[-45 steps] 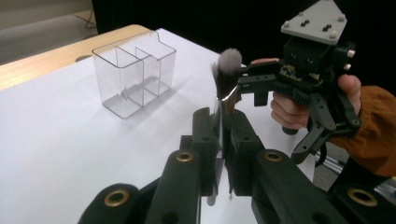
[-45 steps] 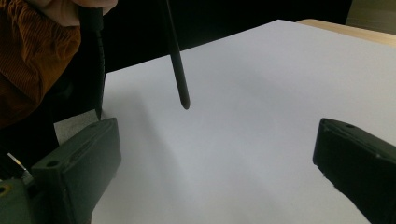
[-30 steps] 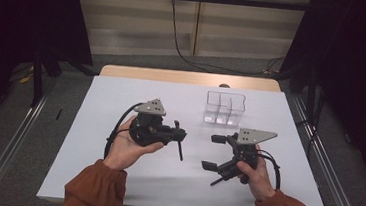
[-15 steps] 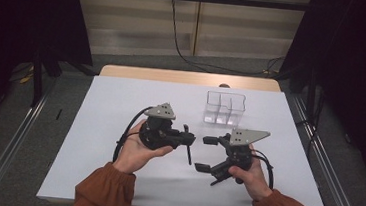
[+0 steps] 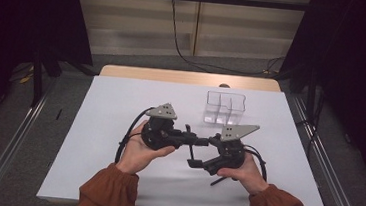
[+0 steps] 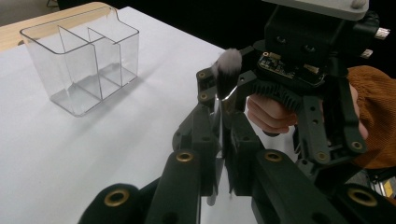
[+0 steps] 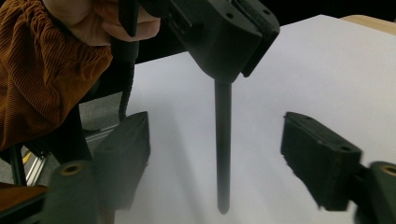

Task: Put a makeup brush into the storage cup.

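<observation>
1. The left gripper [image 5: 188, 139] stayed clamped on a makeup brush [image 6: 227, 74] above the white table [image 5: 120, 107]
2. The right gripper [image 7: 217, 154] (jaws just closing) straddled the brush's handle without touching it
3. A clear organizer [image 5: 225, 106] stood nearby

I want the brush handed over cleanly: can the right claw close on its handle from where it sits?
Probably yes. The brush, clamped in the left claw, hangs between the right claw's jaws, which have just been closing but don't touch it yet. Nothing stands between pads and handle.
</observation>
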A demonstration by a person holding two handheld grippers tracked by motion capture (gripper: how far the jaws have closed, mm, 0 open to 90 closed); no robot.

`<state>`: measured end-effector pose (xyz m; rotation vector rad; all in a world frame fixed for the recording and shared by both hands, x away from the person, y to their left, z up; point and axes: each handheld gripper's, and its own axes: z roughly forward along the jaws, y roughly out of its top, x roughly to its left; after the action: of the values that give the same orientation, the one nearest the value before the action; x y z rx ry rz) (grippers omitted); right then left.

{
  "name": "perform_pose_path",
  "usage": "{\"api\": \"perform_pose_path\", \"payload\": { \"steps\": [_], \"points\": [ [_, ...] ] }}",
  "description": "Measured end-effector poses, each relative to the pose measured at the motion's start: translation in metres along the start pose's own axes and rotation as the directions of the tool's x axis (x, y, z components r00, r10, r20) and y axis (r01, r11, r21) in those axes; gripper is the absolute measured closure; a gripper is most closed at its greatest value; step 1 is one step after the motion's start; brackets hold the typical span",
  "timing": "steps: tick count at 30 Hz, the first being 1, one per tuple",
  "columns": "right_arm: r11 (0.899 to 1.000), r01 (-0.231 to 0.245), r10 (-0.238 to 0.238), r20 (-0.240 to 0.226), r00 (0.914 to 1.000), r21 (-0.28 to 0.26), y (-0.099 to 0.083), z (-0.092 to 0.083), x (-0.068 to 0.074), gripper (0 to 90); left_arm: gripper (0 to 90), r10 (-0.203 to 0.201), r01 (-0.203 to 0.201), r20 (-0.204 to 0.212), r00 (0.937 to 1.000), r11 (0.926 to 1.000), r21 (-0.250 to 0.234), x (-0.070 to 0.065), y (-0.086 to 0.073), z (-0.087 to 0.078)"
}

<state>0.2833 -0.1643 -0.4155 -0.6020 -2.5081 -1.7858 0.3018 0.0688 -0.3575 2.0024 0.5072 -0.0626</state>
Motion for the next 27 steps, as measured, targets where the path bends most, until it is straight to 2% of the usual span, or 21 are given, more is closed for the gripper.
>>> {"api": "perform_pose_path", "payload": {
  "steps": [2,5,7,13,27],
  "points": [
    [1.0,-0.004,0.004,0.01,0.9999,-0.005,0.0,0.0004,0.0,31.6,83.9,-0.005,0.005,0.002,1.0,1.0,-0.005,0.0002,-0.0007,0.0003],
    [1.0,0.011,-0.01,0.014,0.9998,-0.018,-0.0008,0.0014,0.0008,44.8,83.9,-0.003,0.003,-0.001,1.0,1.0,0.005,-0.0001,-0.0025,0.0017],
    [1.0,0.01,-0.009,0.009,0.9999,-0.024,-0.001,0.0019,0.0012,48.2,83.9,-0.006,0.006,-0.004,1.0,1.0,0.002,-0.0001,-0.0038,0.0025],
    [1.0,0.001,-0.001,0.01,0.9999,-0.021,-0.0023,0.0024,-0.0011,66.2,83.9,-0.008,0.008,-0.006,0.9999,0.9999,-0.007,0.0012,-0.0051,0.0022],
    [1.0,0.0,0.001,0.026,0.9997,-0.029,-0.0036,0.0017,-0.002,82.4,83.9,-0.01,0.01,-0.006,0.9999,0.9999,-0.005,0.002,-0.0069,0.0037]
  ]
}}
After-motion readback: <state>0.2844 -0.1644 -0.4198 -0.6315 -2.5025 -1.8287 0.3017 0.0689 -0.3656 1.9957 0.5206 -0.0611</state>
